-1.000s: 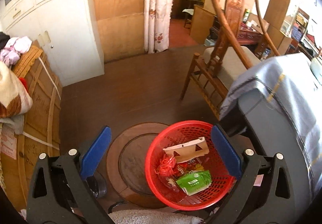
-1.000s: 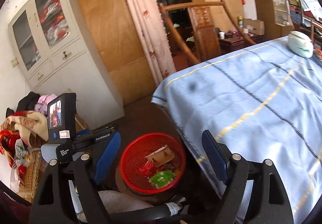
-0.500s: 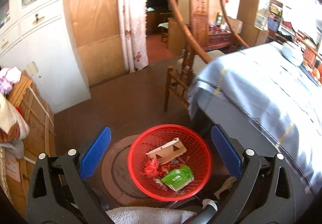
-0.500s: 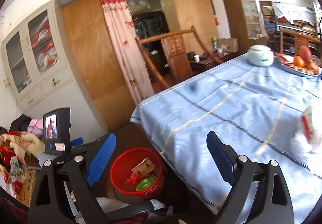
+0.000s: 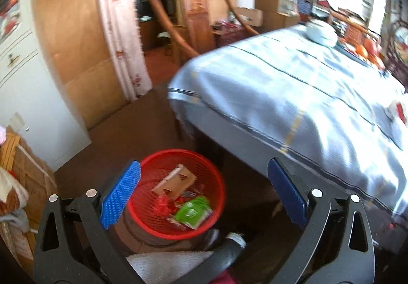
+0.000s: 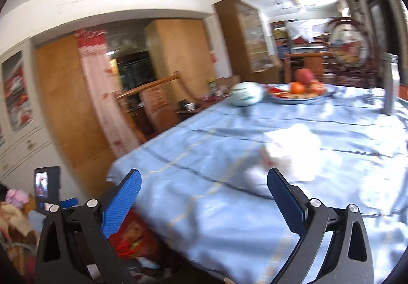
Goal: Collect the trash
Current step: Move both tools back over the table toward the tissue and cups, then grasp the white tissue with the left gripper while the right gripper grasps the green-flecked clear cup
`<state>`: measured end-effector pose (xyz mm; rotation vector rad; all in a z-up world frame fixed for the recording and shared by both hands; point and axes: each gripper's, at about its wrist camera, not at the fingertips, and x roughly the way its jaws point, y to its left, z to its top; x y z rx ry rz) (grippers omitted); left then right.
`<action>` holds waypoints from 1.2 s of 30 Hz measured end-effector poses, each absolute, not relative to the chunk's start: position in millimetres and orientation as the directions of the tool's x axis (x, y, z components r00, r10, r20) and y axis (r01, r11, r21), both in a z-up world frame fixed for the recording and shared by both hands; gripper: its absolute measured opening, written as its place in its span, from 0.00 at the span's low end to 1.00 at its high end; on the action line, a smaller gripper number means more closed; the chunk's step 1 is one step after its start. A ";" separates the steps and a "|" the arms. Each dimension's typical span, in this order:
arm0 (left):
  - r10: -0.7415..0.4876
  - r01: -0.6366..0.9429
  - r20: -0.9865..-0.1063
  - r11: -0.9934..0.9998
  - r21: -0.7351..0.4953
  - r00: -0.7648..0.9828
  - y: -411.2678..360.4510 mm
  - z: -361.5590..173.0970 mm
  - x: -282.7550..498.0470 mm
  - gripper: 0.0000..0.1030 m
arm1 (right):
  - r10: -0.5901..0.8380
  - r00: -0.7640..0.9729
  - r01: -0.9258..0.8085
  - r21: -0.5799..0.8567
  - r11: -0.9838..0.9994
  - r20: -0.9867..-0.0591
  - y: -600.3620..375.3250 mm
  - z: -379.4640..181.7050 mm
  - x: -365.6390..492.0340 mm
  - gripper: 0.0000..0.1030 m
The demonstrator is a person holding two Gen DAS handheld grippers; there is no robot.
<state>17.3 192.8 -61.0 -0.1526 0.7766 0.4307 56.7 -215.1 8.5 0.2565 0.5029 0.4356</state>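
Trash: crumpled white paper wad (image 6: pixel 293 153) with red marks lay on blue striped tablecloth (image 6: pixel 204 156), centre-right of frame, beyond right gripper (image 6: pixel 204 197), jaws wide apart, empty. Left gripper (image 5: pixel 204 192) likewise spread, empty, above red mesh basket (image 5: pixel 216 182) at lower centre.

No writing can be read in either view. The green flat packet (image 5: pixel 193 212) in the red mesh plastic basket (image 5: pixel 216 212), just ahead of the left tongs' blue pads, carries a pale mark too blurred to make out. The small lit screen (image 6: pixel 42 185) on the black device left of the right tongs shows only a blurred picture, no legible text.
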 end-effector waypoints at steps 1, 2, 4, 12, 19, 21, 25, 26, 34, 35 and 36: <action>0.303 -0.410 -0.711 0.912 0.023 0.635 186.3 -61.2 21.5 0.93 | 0.440 0.797 -0.314 0.339 0.887 -0.413 -223.8 6.2 57.6 0.94; 0.287 -0.390 -0.714 0.921 0.021 0.638 179.8 -60.9 25.4 0.93 | 0.417 0.807 -0.287 0.339 0.896 -0.418 -235.0 2.9 58.3 0.94; 0.245 -0.338 -0.718 0.941 0.016 0.651 163.4 -58.6 36.4 0.93 | 0.373 0.823 -0.234 0.343 0.910 -0.429 -258.1 -3.9 60.3 0.94; 0.094 -0.094 -0.698 0.995 0.037 0.710 82.5 -37.4 86.3 0.93 | 0.229 0.857 -0.051 0.365 0.930 -0.462 -328.4 -27.2 64.1 0.95; 0.044 0.040 -0.676 0.993 0.108 0.736 15.7 -23.8 136.6 0.93 | 0.153 0.855 0.044 0.364 0.931 -0.495 -365.1 -40.4 75.1 0.95; 0.042 0.063 -0.672 0.989 0.132 0.739 1.9 -21.4 149.8 0.93 | 0.135 0.854 0.058 0.351 0.935 -0.502 -369.6 -41.7 79.5 0.95; -0.020 0.137 -0.691 0.984 0.114 0.723 -29.6 -17.9 170.4 0.93 | 0.108 0.845 0.080 0.324 0.943 -0.524 -374.3 -44.7 89.3 0.95; -0.043 0.160 -0.695 0.981 0.105 0.717 -38.4 -18.3 171.9 0.93 | 0.094 0.841 0.089 0.308 0.947 -0.532 -374.7 -45.8 91.9 0.95; -0.156 0.348 -0.654 0.921 0.175 0.741 -114.6 -25.3 168.7 0.93 | 0.097 0.826 0.114 0.334 0.936 -0.556 -387.1 -56.9 100.6 0.95; -0.159 0.354 -0.644 0.916 0.186 0.749 -120.4 -25.3 168.7 0.93 | 0.111 0.823 0.112 0.352 0.929 -0.556 -389.5 -58.3 101.1 0.95; -0.158 0.360 -0.633 0.911 0.203 0.758 -127.9 -26.7 170.3 0.93 | 0.131 0.818 0.107 0.372 0.922 -0.560 -391.5 -60.5 102.4 0.95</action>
